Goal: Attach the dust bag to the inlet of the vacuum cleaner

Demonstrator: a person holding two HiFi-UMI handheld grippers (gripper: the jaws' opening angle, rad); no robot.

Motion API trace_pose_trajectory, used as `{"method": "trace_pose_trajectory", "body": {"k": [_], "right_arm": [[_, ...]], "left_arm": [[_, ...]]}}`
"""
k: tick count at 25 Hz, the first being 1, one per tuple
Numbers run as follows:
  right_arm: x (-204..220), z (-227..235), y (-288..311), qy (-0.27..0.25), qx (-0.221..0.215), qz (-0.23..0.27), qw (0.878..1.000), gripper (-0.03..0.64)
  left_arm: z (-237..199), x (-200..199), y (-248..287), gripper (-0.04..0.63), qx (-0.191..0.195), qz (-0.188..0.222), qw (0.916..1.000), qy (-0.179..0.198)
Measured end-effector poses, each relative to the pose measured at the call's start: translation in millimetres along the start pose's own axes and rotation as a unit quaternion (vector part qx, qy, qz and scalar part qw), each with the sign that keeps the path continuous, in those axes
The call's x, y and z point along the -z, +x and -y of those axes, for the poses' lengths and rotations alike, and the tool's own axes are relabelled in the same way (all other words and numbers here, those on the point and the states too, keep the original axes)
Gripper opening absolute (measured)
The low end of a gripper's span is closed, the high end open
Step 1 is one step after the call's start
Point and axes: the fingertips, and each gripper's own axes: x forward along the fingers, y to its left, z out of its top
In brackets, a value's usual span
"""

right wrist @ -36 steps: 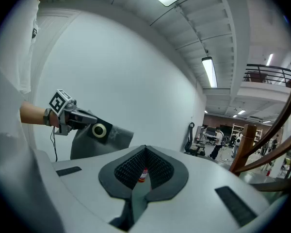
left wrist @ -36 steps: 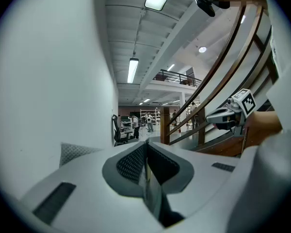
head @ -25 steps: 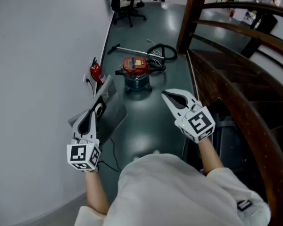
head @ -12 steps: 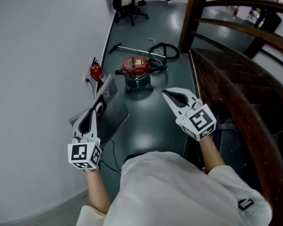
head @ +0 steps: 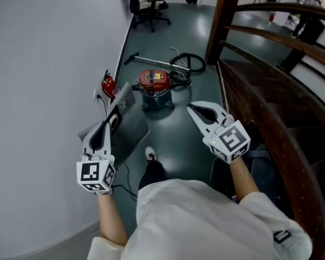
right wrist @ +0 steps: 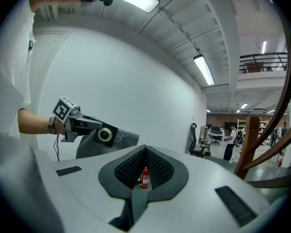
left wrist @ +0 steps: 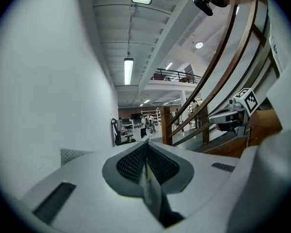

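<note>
Shoe (head: 150, 155) advanced; left tongs (head: 105, 127) pinch flat grey dust bag (head: 128, 125), right tongs (head: 191, 110) pressed together.

We see a plain white wall (head: 43, 64), glossy dark grey-green floor (head: 176, 131), a black wheeled office chair (head: 146, 7), curved brown wooden stair railings (head: 271, 39), and long, probably fluorescent, ceiling lights (left wrist: 128, 70).
</note>
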Motion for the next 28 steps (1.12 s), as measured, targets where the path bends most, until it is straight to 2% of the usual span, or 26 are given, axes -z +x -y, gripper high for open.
{"method": "trace_pose_trajectory", "body": {"k": [5,15,28], "right_arm": [[6.0,25.4,19.5,0.028,0.013,0.001,1.000,0.028],[2.7,87.8,117.2,0.015,0.041,-0.021,0.999,0.029],[-3.9,140.2,233.4,0.026,0.039,-0.040,0.998,0.029]], "left_arm": [[-17.1,10.1,33.7,0.021,0.008,-0.005,0.9999,-0.008],[-77.5,13.9,125.0,0.021,0.022,-0.014,0.9994,-0.021],[-165.7,8.7,222.0,0.021,0.036,-0.018,0.9987,-0.031]]}}
